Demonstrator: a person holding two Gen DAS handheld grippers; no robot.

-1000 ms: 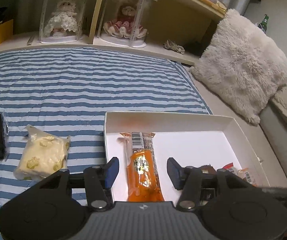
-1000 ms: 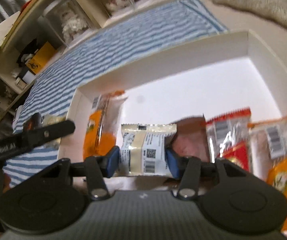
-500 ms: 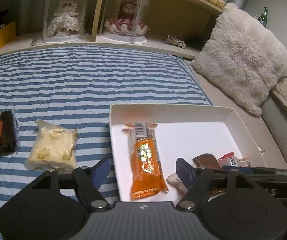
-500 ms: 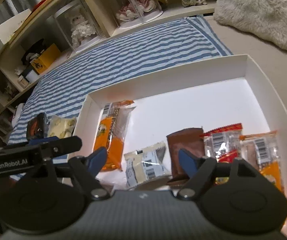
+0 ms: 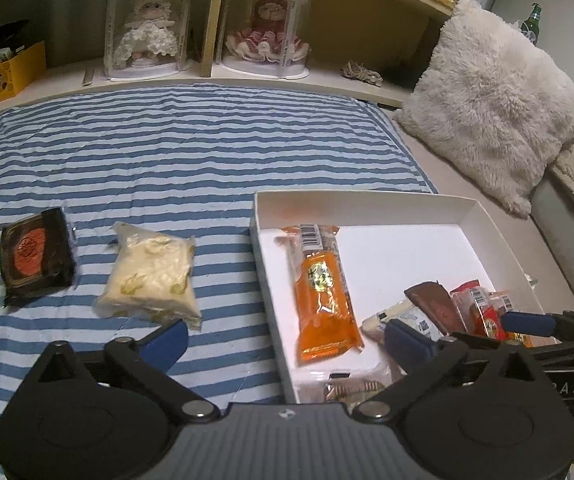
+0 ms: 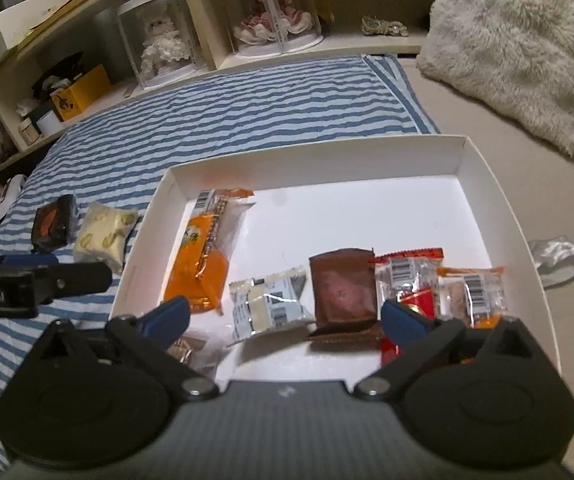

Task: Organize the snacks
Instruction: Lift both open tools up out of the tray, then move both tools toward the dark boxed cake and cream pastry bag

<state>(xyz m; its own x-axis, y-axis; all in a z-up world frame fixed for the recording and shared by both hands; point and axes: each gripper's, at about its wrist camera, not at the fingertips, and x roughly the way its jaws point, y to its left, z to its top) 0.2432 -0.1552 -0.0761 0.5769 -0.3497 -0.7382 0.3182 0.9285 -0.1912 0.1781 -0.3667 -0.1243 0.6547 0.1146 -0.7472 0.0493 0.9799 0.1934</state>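
Cream bun packet [image 5: 151, 276] lies just ahead-left of our left gripper [image 5: 283, 338], long axis pointing away. Both jaws spread, empty; right gripper [image 6: 285, 316] hovers over the box [image 6: 311, 160].

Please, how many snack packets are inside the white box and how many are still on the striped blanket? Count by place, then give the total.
Inside the white box: 6 (long orange packet, white packet, brown packet, red packet, small orange packet, partly hidden packet)
On the striped blanket: 2 (dark packet, pale yellow packet)
Total: 8
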